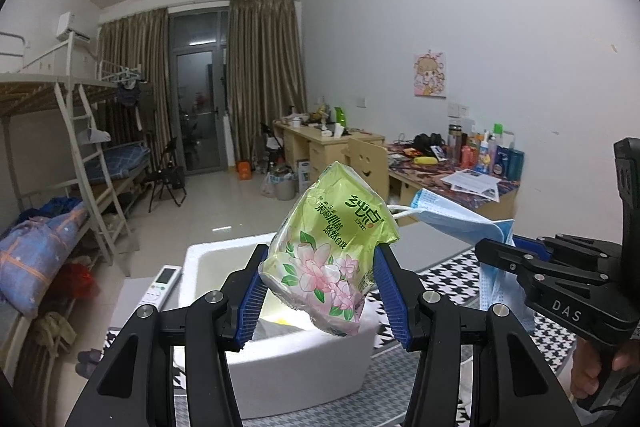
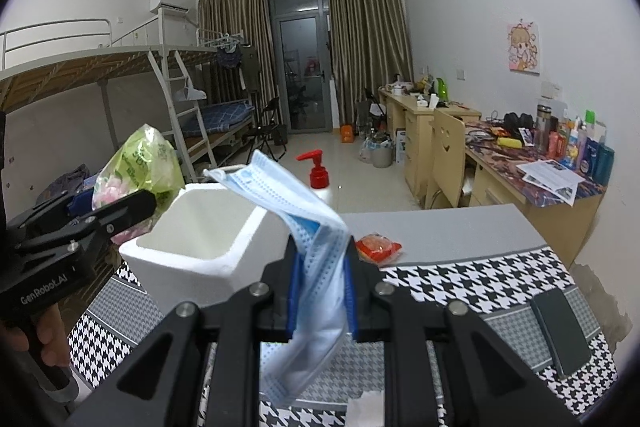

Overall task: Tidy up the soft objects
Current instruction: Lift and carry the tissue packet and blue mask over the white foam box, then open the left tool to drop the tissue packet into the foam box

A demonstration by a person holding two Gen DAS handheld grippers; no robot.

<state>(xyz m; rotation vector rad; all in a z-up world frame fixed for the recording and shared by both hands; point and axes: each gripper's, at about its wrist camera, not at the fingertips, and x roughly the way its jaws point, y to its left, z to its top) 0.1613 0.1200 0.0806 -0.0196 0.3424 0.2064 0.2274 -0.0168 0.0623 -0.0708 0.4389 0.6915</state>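
My left gripper (image 1: 320, 255) is shut on a green flowered tissue pack (image 1: 332, 243) and holds it in the air above the white foam box (image 1: 280, 371). The pack also shows at the left of the right wrist view (image 2: 140, 163). My right gripper (image 2: 322, 251) is shut on a blue face mask (image 2: 304, 227), held up to the right of the foam box (image 2: 192, 239). The mask hangs from the right gripper (image 1: 494, 249) in the left wrist view too (image 1: 452, 219).
A red snack packet (image 2: 378, 247), a red pump bottle (image 2: 318, 171) and a dark phone (image 2: 560, 331) are on the table with the houndstooth cloth (image 2: 460, 283). A white remote (image 1: 160, 287) lies left of the box. A bunk bed stands left, desks right.
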